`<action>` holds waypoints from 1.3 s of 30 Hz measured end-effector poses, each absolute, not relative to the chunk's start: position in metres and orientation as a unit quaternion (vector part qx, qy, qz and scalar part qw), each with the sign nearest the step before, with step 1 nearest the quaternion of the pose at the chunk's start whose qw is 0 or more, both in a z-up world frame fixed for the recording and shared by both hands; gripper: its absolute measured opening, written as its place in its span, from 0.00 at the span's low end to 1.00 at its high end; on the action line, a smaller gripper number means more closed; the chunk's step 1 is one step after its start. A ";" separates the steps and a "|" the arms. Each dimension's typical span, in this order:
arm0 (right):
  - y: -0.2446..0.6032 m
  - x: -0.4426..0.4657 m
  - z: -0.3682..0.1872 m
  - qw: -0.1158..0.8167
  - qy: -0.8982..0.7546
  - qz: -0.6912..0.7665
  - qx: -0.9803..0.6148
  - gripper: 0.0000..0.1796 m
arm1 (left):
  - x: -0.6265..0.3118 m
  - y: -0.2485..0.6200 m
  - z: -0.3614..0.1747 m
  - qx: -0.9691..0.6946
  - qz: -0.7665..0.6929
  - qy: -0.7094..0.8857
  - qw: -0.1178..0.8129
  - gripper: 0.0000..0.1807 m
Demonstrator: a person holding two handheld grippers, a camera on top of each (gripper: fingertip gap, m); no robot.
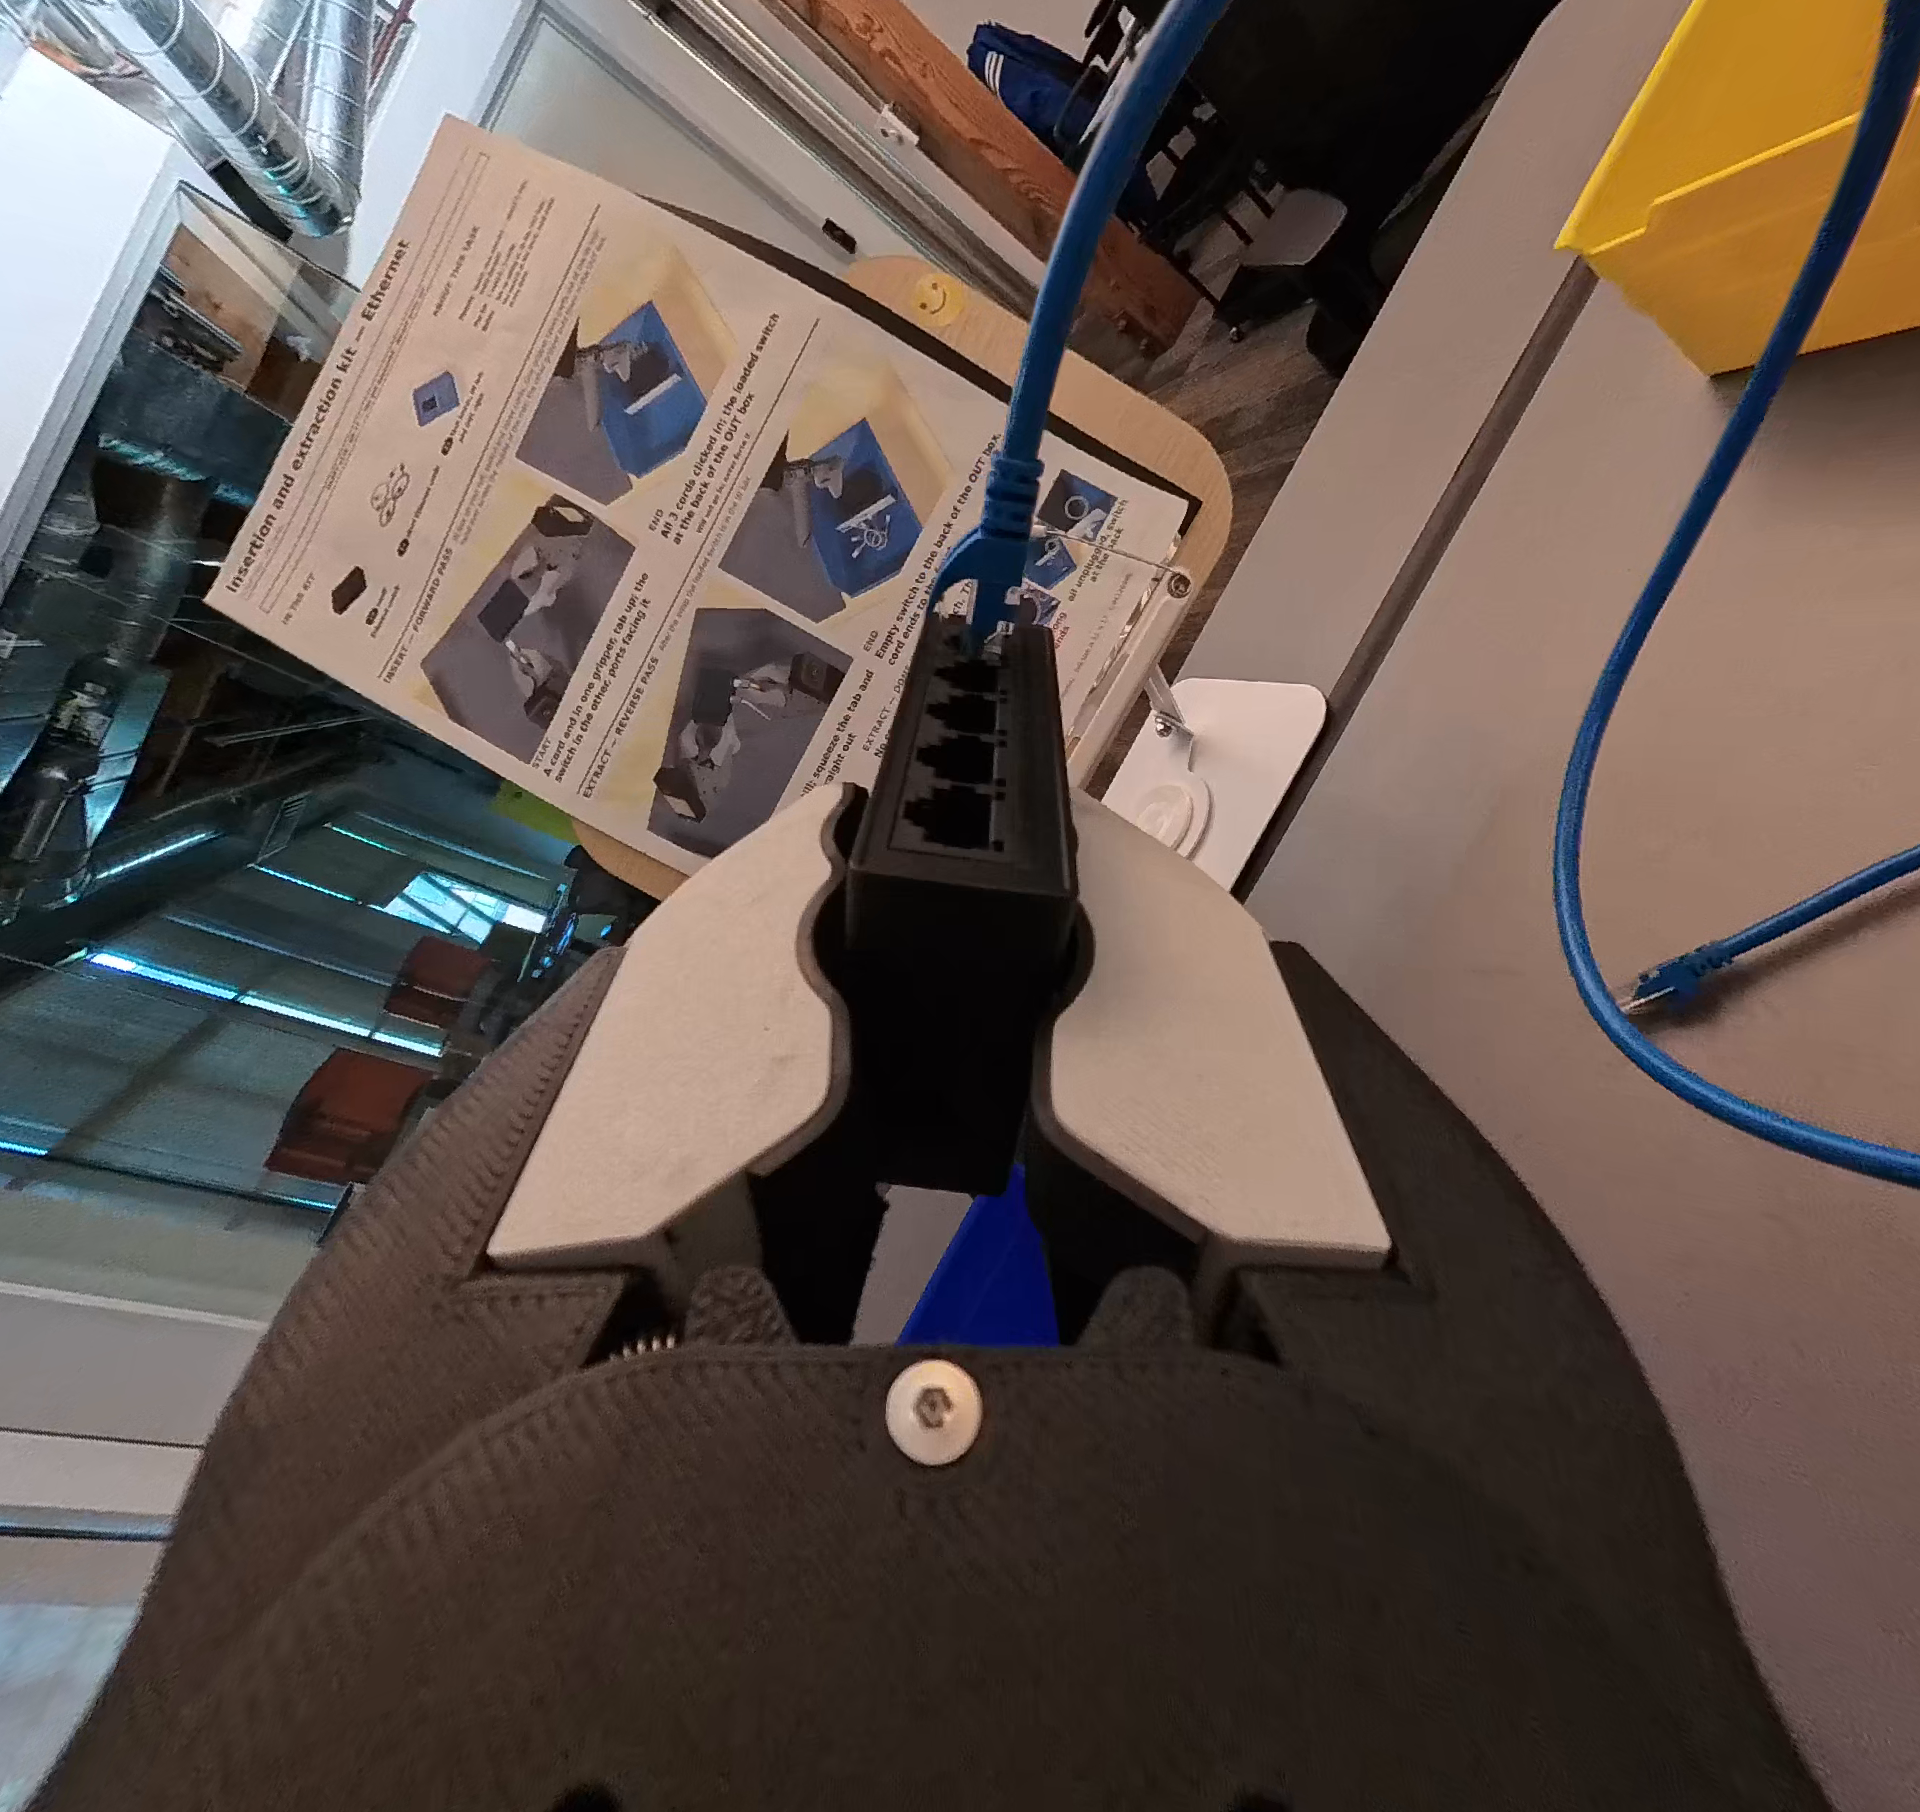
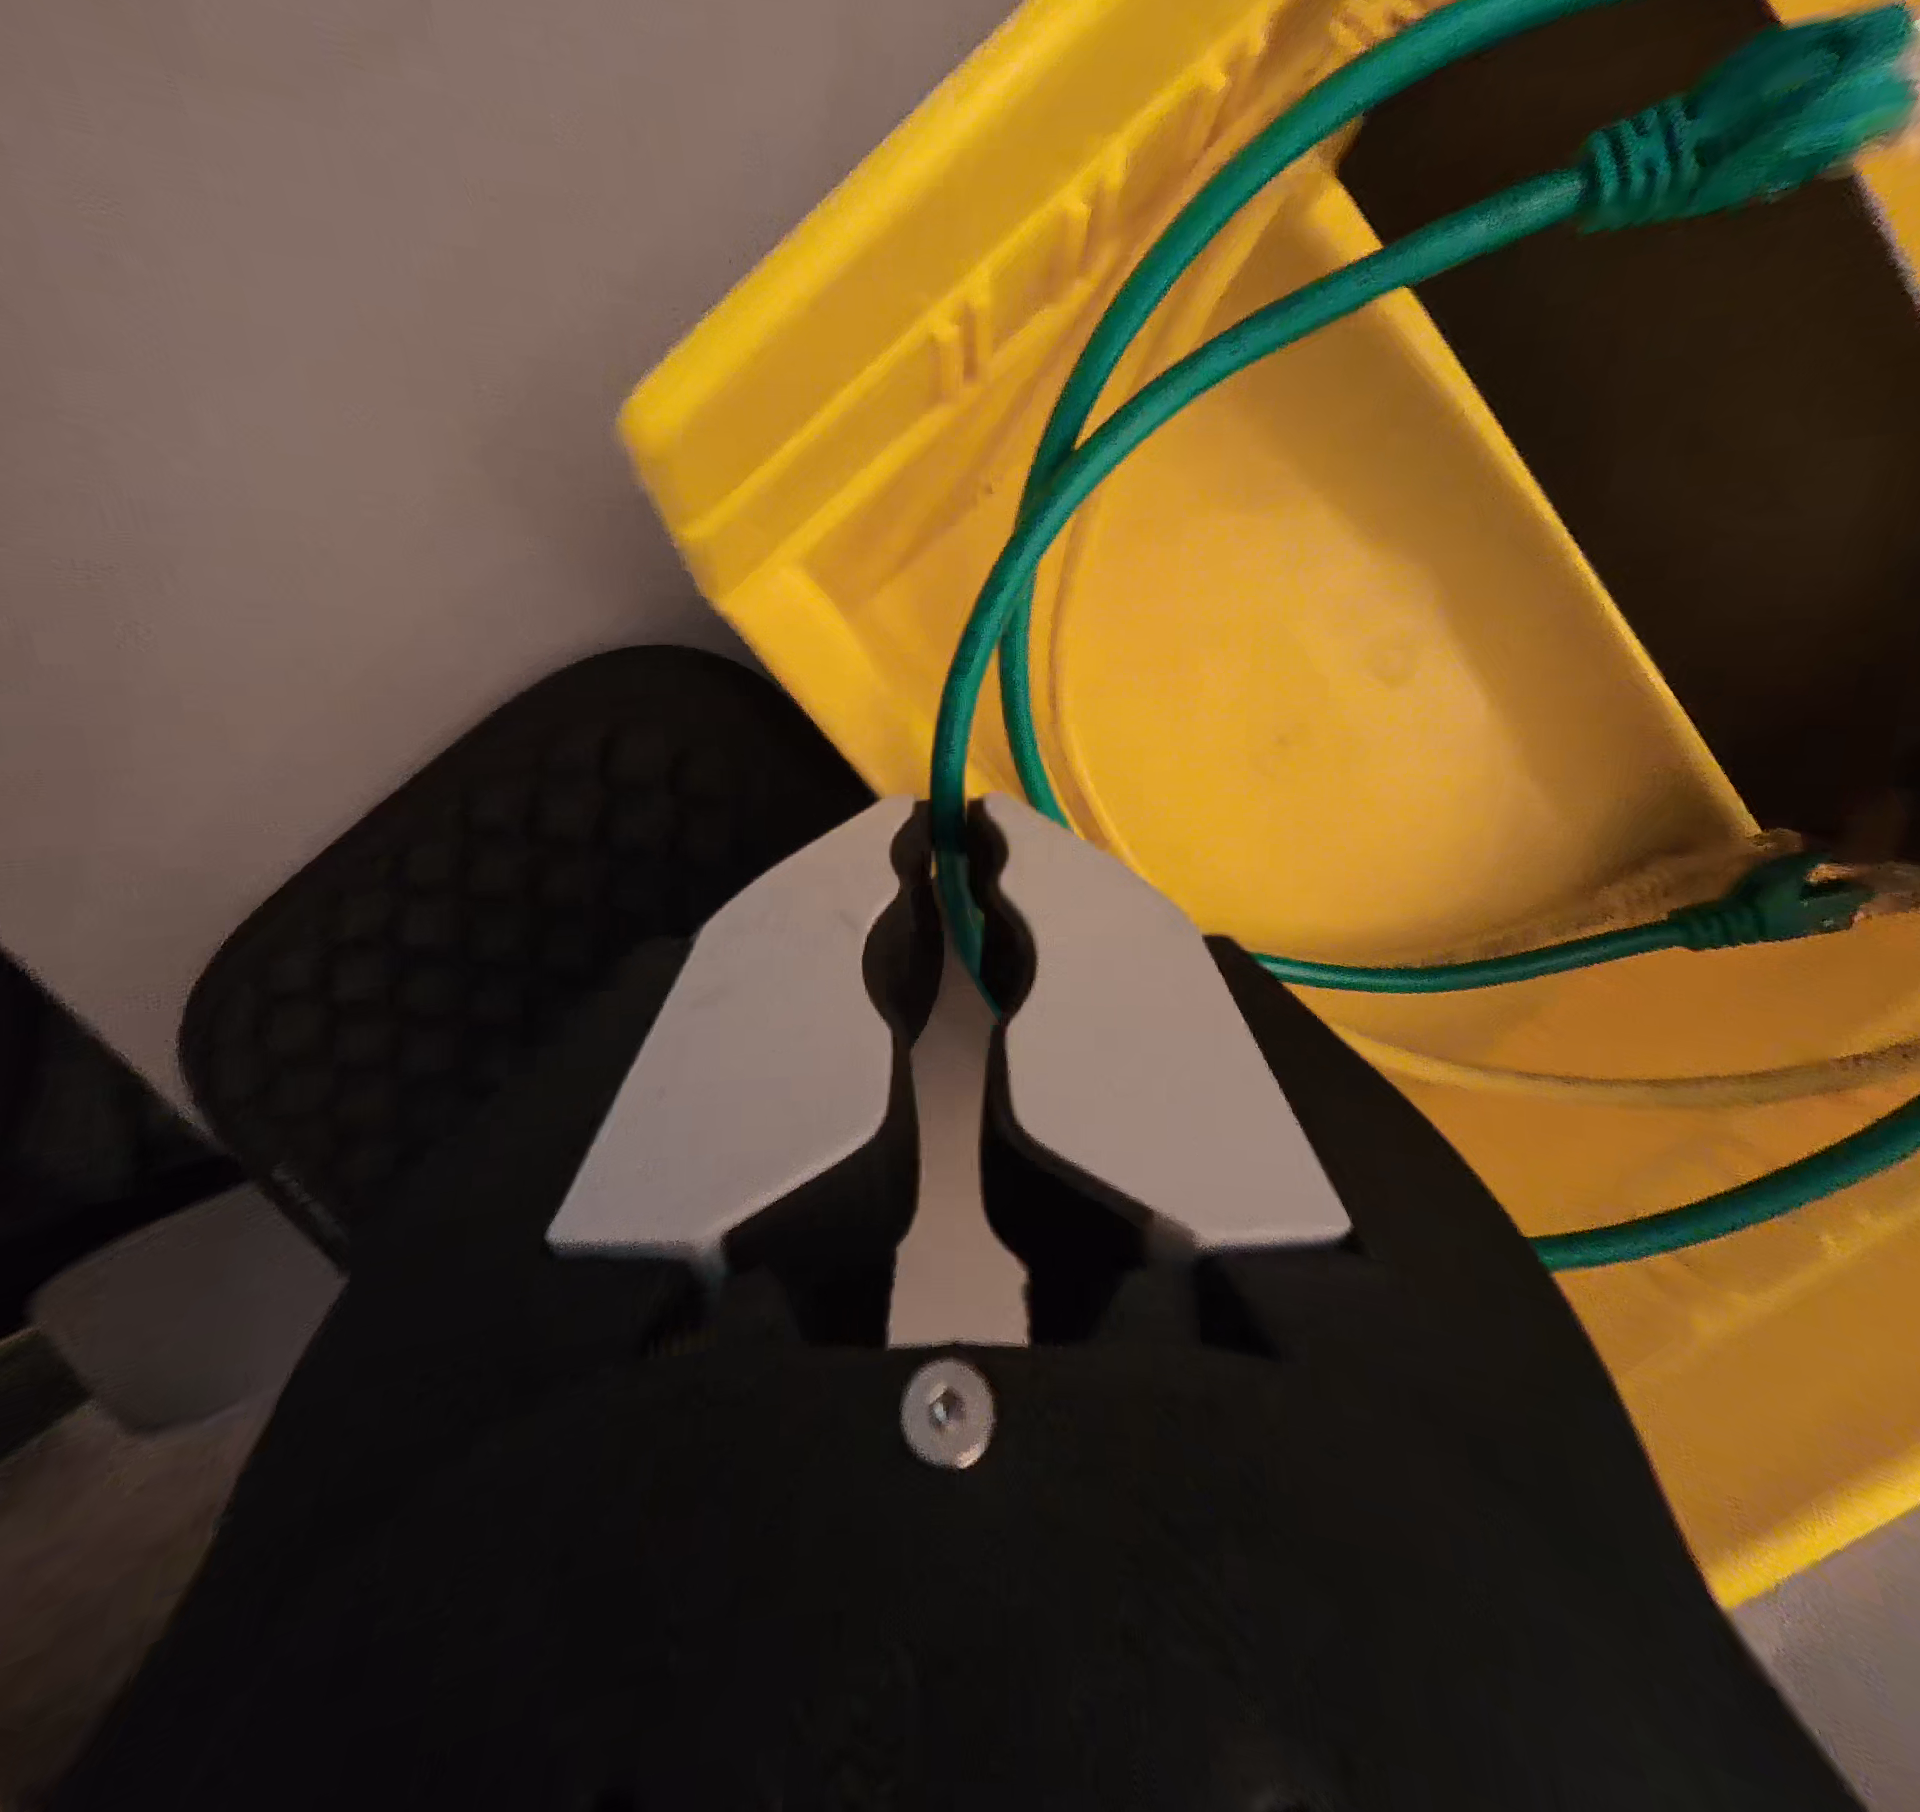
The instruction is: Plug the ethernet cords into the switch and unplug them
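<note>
Yellow plastic bin on the grey table holds the slack of a green ethernet cord and a pale yellow cord; one green plug rests on the bin's lip, the other hangs blurred above it. Right gripper is pinched on the green cord over the bin's near edge. Left gripper, tilted sideways off the table, clamps the black multi-port switch with a blue ethernet cord in its farthest port, loose blue plug on the table, printed instruction sheet behind.
</note>
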State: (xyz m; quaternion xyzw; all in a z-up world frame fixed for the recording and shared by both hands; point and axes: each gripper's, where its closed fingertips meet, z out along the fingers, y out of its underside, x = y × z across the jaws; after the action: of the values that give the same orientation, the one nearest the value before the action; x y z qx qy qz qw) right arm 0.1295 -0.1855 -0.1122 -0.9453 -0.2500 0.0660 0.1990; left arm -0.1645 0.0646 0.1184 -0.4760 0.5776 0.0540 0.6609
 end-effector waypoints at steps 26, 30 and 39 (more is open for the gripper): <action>-0.117 0.105 0.035 0.506 -0.284 -0.018 -0.814 0.14 | -0.150 0.047 0.114 -0.419 0.035 0.609 0.673 0.17; -0.110 0.014 0.122 0.637 -0.375 -0.118 -0.663 0.25 | -0.141 0.034 0.110 -0.390 0.029 0.628 0.672 0.17; -0.055 -0.114 0.145 0.566 -0.564 -0.311 -0.515 0.24 | -0.126 0.011 0.109 -0.347 0.025 0.645 0.681 0.17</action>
State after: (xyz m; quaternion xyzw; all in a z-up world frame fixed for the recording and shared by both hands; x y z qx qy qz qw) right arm -0.1139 -0.0551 0.1446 -0.5149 -0.5641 -0.3109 0.5656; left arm -0.1261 0.0108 0.1088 -0.3470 0.6447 0.0249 0.6807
